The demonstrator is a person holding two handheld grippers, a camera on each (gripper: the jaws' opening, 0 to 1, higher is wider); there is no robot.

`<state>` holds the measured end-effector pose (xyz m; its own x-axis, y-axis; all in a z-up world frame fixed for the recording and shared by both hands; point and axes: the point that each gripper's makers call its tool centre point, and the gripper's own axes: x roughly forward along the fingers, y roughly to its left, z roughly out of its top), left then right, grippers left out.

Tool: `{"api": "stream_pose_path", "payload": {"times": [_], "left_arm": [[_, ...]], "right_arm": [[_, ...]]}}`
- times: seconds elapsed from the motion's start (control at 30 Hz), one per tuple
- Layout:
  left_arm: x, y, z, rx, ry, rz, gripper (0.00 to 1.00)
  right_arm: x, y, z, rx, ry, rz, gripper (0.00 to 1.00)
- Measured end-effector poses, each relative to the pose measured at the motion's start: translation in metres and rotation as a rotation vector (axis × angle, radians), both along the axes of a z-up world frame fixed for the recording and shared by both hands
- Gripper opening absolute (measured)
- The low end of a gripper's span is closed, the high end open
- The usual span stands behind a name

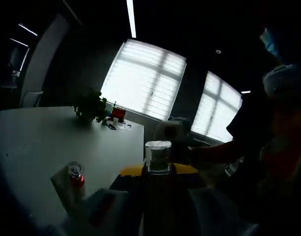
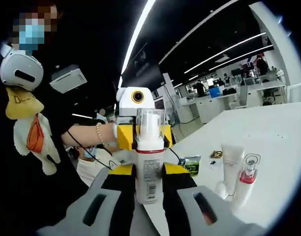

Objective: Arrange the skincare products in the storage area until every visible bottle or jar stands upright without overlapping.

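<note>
A white pump bottle [image 2: 149, 169] with a clear cap and a red ring stands upright between my right gripper's [image 2: 150, 172] yellow-tipped jaws, which are shut on its body. My left gripper [image 2: 143, 136] faces it from behind, its yellow jaws pressed against both sides of the bottle's top. In the dim left gripper view the same bottle [image 1: 158, 157] rises between the yellow jaw tips of my left gripper [image 1: 159, 169]. A white tube [image 2: 231, 164] and a small clear bottle with a red collar [image 2: 246, 179] stand on the white table [image 2: 278, 142]. That small bottle [image 1: 75, 174] stands left of the left jaws.
Two small sachets [image 2: 192, 164] lie on the table behind the tube. A potted plant [image 1: 90, 105] and red items [image 1: 118, 114] sit at the far table edge before bright windows. A person in dark clothes with a plush toy [image 2: 30, 128] stands at the left.
</note>
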<state>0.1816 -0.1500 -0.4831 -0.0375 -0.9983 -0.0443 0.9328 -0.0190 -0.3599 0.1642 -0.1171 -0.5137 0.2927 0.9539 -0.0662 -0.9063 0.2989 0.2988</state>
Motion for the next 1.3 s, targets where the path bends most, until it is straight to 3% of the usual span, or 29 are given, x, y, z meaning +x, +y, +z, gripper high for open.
{"api": "stream_pose_path", "payload": {"times": [0.73,0.93,1.0,1.1,1.2,1.3], "left_arm": [[-0.008,0.0,-0.014,0.002,0.019,0.01,0.24],[-0.005,0.0,-0.018,0.027,-0.013,0.019,0.24],[-0.003,0.0,-0.02,0.037,-0.019,0.018,0.24],[0.0,0.003,-0.02,0.036,-0.031,0.02,0.24],[0.001,0.006,-0.026,0.074,-0.077,0.015,0.24],[-0.002,0.009,-0.033,0.106,-0.113,0.0,0.24]], "right_arm": [[-0.002,-0.002,0.002,0.035,0.024,-0.013,0.2],[0.003,-0.002,-0.002,-0.045,-0.079,-0.028,0.22],[0.001,-0.004,-0.013,-0.122,-0.09,-0.01,0.24],[-0.001,-0.007,-0.028,-0.211,-0.073,0.01,0.3],[-0.003,-0.008,-0.027,-0.205,-0.056,0.022,0.36],[-0.002,-0.013,-0.025,-0.227,-0.057,0.019,0.35]]}}
